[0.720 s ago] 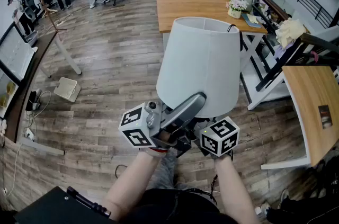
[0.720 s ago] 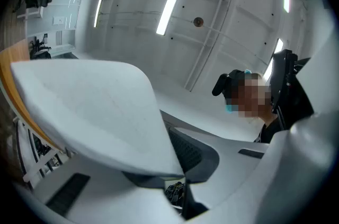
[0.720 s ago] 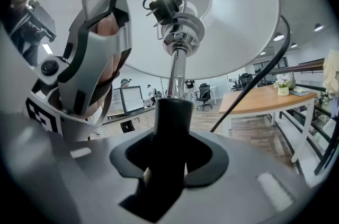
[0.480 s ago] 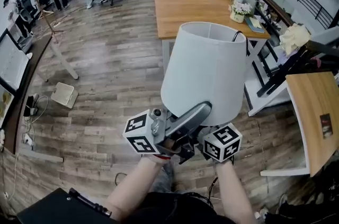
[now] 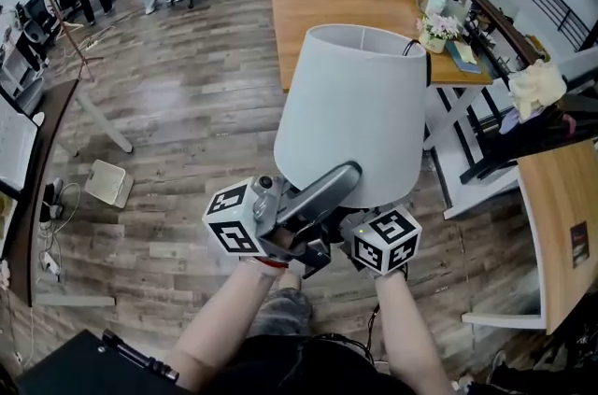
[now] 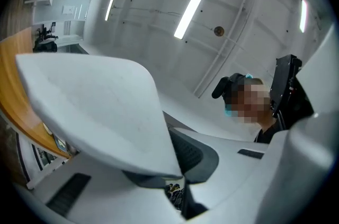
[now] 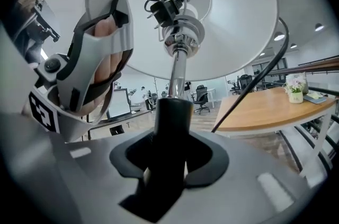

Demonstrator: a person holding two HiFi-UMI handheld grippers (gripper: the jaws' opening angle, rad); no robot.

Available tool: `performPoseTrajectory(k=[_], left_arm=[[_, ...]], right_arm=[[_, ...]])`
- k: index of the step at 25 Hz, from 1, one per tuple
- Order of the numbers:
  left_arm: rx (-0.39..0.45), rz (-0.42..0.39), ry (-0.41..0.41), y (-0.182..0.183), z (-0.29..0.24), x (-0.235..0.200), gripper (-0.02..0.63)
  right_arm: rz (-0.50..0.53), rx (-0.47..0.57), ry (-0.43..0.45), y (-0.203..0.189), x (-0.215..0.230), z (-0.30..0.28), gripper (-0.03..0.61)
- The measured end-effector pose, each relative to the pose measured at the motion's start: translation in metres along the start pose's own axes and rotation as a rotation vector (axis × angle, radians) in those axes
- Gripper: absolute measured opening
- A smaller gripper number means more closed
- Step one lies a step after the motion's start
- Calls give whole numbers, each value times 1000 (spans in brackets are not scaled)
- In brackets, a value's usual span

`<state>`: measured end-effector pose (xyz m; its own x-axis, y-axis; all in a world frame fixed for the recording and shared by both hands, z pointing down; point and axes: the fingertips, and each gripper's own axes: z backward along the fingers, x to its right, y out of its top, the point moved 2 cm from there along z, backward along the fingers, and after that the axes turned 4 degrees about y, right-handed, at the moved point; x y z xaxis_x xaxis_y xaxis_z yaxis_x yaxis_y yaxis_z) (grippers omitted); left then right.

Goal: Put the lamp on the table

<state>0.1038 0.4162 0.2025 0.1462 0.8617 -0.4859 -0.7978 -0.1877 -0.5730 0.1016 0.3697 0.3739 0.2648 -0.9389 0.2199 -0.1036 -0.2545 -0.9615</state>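
Observation:
A lamp with a white cone shade (image 5: 350,113) hangs in the air in front of me, carried by both grippers. My left gripper (image 5: 313,197) is shut on the shade's lower rim (image 6: 106,117), one jaw lying up the outside of the shade. My right gripper (image 7: 169,164) is shut on the lamp's black stem (image 7: 172,122) below the chrome rod (image 7: 177,72); in the head view only its marker cube (image 5: 385,241) shows under the shade. The lamp's black cord (image 7: 265,85) trails off to the right. A wooden table (image 5: 346,6) stands ahead, behind the shade.
A flower pot (image 5: 437,27) and books sit at that table's right end, beside a dark railing (image 5: 486,10). A second wooden table (image 5: 561,206) is at the right. A white box (image 5: 105,183) lies on the plank floor at the left; people and office chairs are far back left.
Both grippers keep their hold on the lamp. The wooden table ahead has drawn a little nearer in the head view, and the shade sits slightly higher in the picture.

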Motion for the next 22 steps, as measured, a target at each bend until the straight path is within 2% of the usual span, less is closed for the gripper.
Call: performPoseTrajectory(k=[7,15,22], left_arm=[[-17,-9,-17,50,9,-53,14],[-24,9,-5,59,14,-99,14],[9,28,18,81,11,-155,14]], right_arm=[[-4,18,-9,15,34,-63,150],[-37,-21,-28,3,66,-89,150],[-46,-32,5,5,110,-121,152]])
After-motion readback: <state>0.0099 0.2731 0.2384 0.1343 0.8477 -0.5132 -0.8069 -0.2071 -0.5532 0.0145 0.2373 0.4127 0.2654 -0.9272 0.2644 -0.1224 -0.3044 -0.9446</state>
